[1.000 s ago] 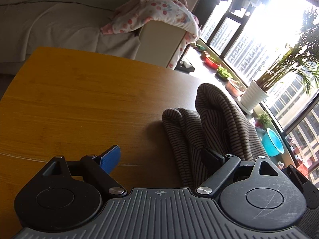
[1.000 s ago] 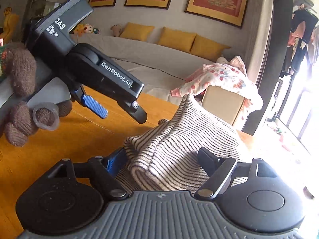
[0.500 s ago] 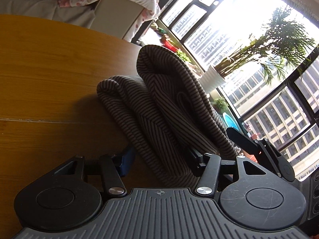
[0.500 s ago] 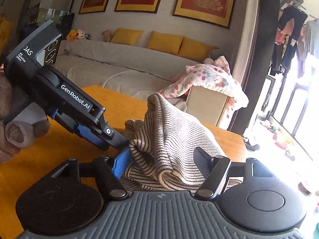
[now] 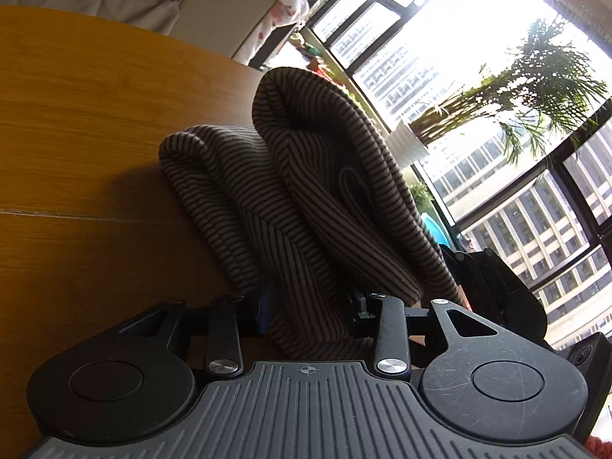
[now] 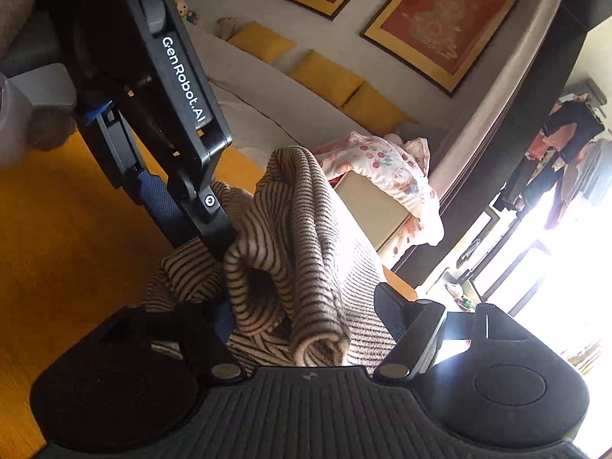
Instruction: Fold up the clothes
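Note:
A brown-and-cream striped knit garment [image 5: 290, 199] lies bunched in thick folds on the wooden table [image 5: 76, 122]. My left gripper [image 5: 310, 306] is shut on the garment's near fold, with cloth filling the gap between its fingers. In the right wrist view the same garment [image 6: 290, 237] rises in a rolled hump. My right gripper [image 6: 306, 317] stands open around the roll, its fingers wide on either side. The left gripper [image 6: 214, 237] shows there too, pinching the cloth from the upper left.
A sofa [image 6: 267, 88] with yellow cushions and a floral blanket [image 6: 386, 164] over a box stand beyond the table. Large windows with a potted plant [image 5: 497, 88] are on the right. The table's far edge [image 5: 214, 57] runs near the garment.
My left gripper moved in onto the garment and closed on its fold. The views have tilted, and the garment's hump has risen higher between my right gripper's fingers.

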